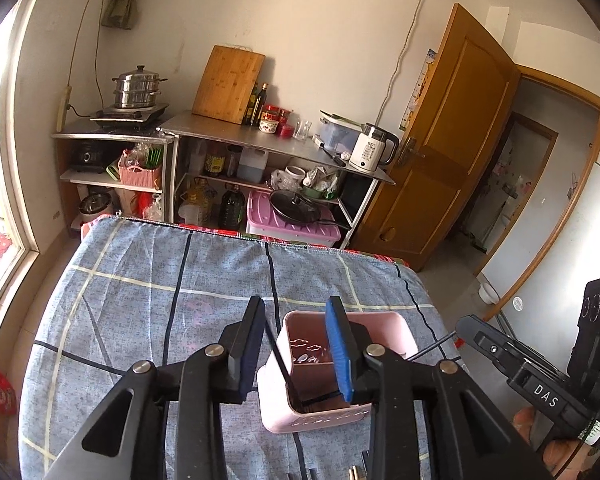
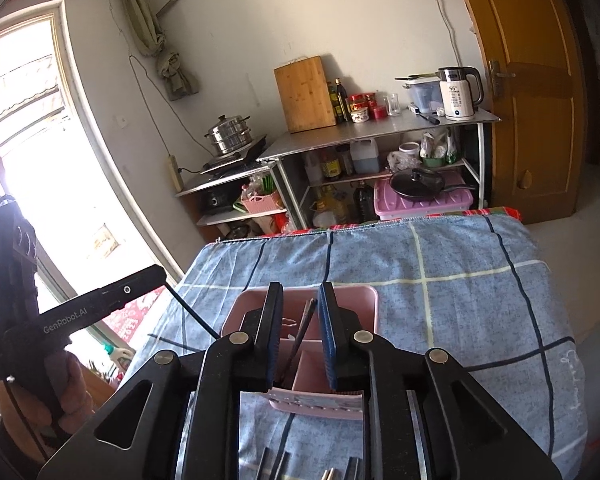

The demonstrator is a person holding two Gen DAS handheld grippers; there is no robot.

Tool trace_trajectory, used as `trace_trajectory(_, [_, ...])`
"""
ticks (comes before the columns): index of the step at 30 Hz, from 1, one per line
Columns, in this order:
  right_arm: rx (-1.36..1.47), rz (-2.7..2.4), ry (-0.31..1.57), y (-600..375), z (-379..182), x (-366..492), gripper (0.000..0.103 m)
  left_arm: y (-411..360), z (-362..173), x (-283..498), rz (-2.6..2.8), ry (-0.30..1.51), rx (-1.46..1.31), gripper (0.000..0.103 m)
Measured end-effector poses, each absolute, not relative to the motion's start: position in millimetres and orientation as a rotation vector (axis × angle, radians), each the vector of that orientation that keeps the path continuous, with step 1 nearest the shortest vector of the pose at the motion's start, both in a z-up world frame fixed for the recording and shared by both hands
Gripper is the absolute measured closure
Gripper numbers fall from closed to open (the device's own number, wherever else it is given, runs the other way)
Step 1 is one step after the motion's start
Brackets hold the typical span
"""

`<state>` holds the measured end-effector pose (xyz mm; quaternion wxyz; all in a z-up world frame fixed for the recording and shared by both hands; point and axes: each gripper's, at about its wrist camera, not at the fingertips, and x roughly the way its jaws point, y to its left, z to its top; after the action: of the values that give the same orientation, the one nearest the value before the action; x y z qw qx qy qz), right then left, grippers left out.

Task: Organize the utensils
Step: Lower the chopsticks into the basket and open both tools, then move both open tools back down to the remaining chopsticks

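Observation:
A pink utensil holder (image 1: 284,412) stands on the blue checked cloth (image 1: 140,292). My left gripper (image 1: 298,312) is open above it; a black chopstick (image 1: 282,364) leans in the holder, near the left finger. In the right wrist view the holder (image 2: 364,304) lies under my right gripper (image 2: 300,300), which is open with dark chopsticks (image 2: 302,330) standing in the holder between its fingers, apart from the pads. Several utensil handles (image 2: 328,474) lie on the cloth near the bottom edge. The left gripper's body shows in the right wrist view (image 2: 80,314), with a black chopstick (image 2: 194,314) by its tip.
Behind the table stand metal shelves (image 1: 276,148) with a cutting board (image 1: 228,84), bottles, a kettle (image 1: 374,148), a steamer pot (image 1: 138,88) and a pink bin (image 1: 292,224). A wooden door (image 1: 448,140) is at the right, a window at the left.

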<state>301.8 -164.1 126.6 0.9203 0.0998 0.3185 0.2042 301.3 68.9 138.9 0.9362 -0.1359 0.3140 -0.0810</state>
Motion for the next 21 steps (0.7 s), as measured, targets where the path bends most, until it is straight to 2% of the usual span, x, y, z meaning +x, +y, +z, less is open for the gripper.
trace_trajectory(10, [0.134, 0.429, 0.580, -178.6, 142.3, 237.7, 0.082, 61.2, 154.1, 227.2, -0.187, 0.555, -0.247, 0.071])
trace_trajectory(21, [0.086, 0.431, 0.563, -191.3, 118.6, 157.3, 0.082, 29.7, 119.5, 128.5, -0.211, 0.540, -0.190, 0.071])
